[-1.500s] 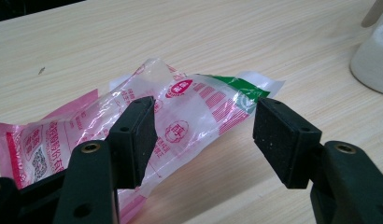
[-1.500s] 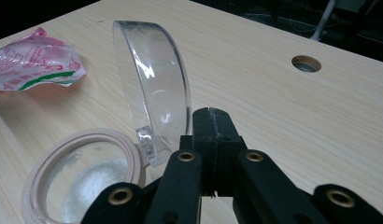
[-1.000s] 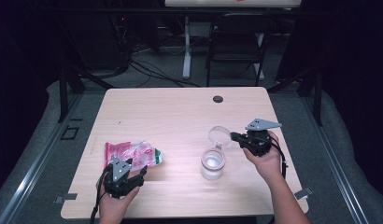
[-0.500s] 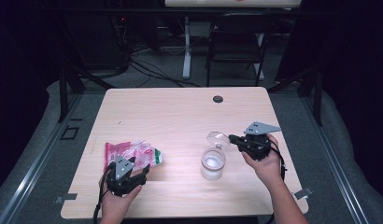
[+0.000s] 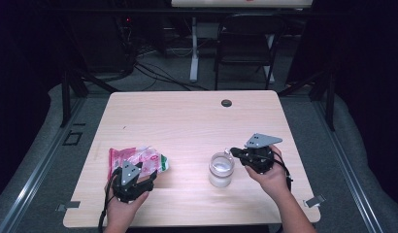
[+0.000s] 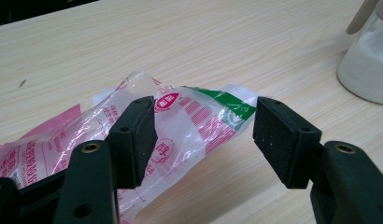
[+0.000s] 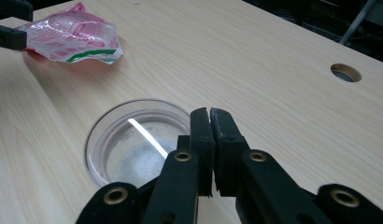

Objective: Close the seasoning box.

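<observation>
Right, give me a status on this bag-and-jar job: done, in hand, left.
Done: the clear glass jar stands open, white powder inside. In hand: the left gripper is open astride the crinkled pink-and-white plastic bag; the right gripper is shut above the jar's mouth. Left, probably: gripping and emptying the bag.

Each hand-held gripper, left (image 5: 139,180) and right (image 5: 240,154), is black, topped by a grey three-cornered plate and trailing a black cable. The jaws end in rectangular black pads (image 6: 136,135) with brass-coloured screws. Forearms are bare, unsleeved.

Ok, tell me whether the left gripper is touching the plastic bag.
Cannot tell. In the left gripper view the left gripper stands open astride the plastic bag, but neither contact nor gap shows plainly.
</observation>
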